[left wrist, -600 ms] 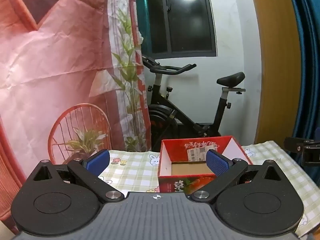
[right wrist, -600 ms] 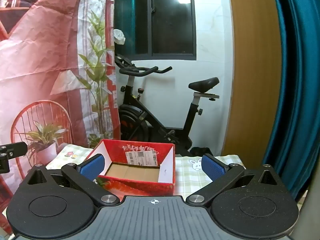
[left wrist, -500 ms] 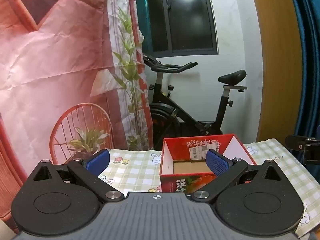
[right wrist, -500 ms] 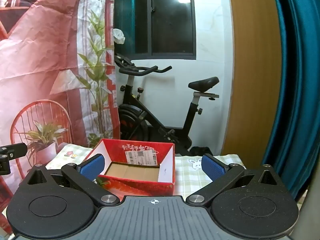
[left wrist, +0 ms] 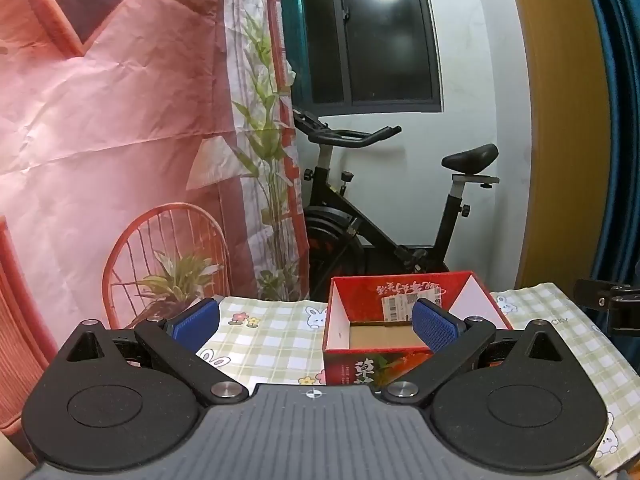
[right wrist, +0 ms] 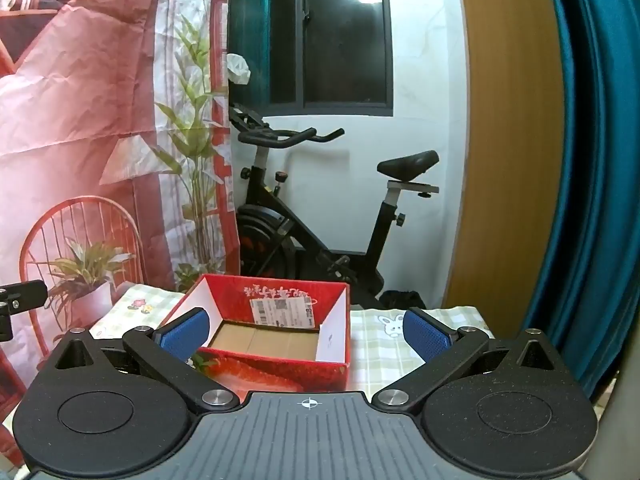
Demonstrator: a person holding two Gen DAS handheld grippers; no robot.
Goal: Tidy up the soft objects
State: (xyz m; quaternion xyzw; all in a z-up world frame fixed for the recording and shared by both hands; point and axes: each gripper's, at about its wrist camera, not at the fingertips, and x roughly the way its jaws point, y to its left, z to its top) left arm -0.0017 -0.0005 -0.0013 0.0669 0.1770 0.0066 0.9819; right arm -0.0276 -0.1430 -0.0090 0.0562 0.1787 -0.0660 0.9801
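A red cardboard box (left wrist: 404, 300) with a white shipping label stands open-topped on the checked tablecloth (left wrist: 272, 340); its brown bottom is bare. In the right wrist view the same box (right wrist: 280, 304) sits just ahead, left of centre. My left gripper (left wrist: 316, 326) is open, its blue pads wide apart, the right pad in front of the box's inside. My right gripper (right wrist: 306, 330) is open too, with the box's near wall between its pads at a distance. No soft object shows in either view.
A black exercise bike (left wrist: 384, 216) stands behind the table against the white wall. A pink printed backdrop (left wrist: 120, 120) hangs on the left, a wooden panel (right wrist: 508, 140) and blue curtain (right wrist: 600, 160) on the right. Part of the other gripper (left wrist: 612, 308) shows at the right edge.
The left wrist view has shifted slightly, so the box and bike sit a little further right and lower. The right gripper has barely moved. Both stay open.
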